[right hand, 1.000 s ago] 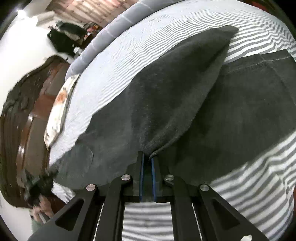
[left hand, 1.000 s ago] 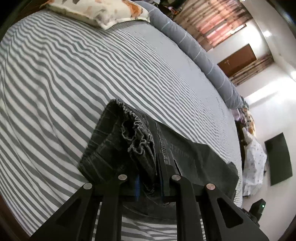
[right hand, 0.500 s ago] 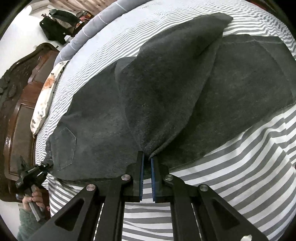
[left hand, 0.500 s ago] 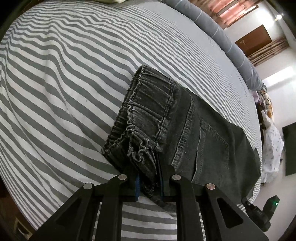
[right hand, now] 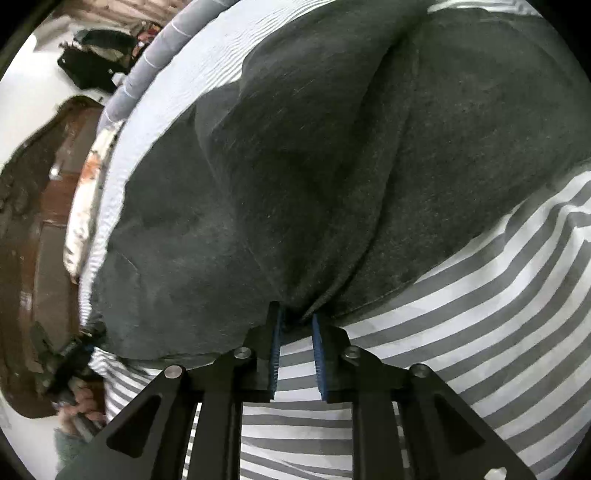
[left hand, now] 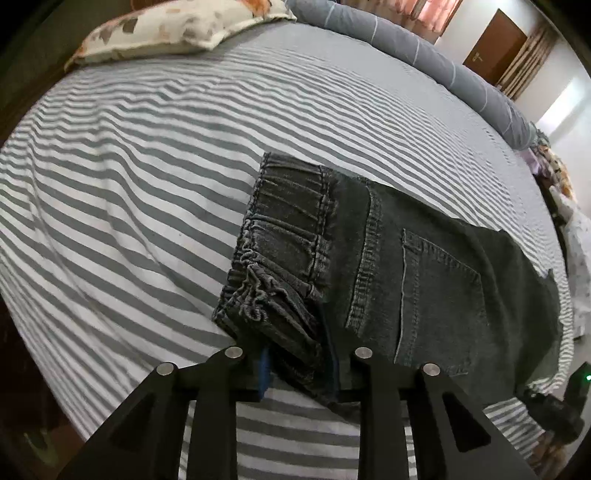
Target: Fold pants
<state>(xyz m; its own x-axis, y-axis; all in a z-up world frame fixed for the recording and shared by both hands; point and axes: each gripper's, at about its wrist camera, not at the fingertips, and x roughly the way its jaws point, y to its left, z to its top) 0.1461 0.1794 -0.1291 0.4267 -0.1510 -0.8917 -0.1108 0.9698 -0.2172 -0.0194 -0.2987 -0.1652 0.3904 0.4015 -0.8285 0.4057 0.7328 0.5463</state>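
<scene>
Dark grey denim pants (left hand: 424,266) lie on a grey-and-white striped bed, folded lengthwise, with the elastic waistband (left hand: 284,236) toward me and a back pocket facing up. My left gripper (left hand: 301,365) has its jaws apart around the bunched waistband corner, with the cloth still between the pads. In the right wrist view the pants (right hand: 295,166) spread dark across the bed with one leg lying over the other. My right gripper (right hand: 295,332) is open at the near edge of the cloth, its tips just touching a small pinch of fabric.
The striped bed sheet (left hand: 129,177) extends far to the left and behind the pants. A floral pillow (left hand: 177,33) and a grey bolster (left hand: 424,48) lie at the far edge. A wooden headboard (right hand: 40,221) and the other hand-held gripper (right hand: 70,365) show in the right wrist view.
The pants have been lowered flat onto the bed. Both grippers have opened: the left jaws widened around the waistband, and the right jaws parted from the leg fabric.
</scene>
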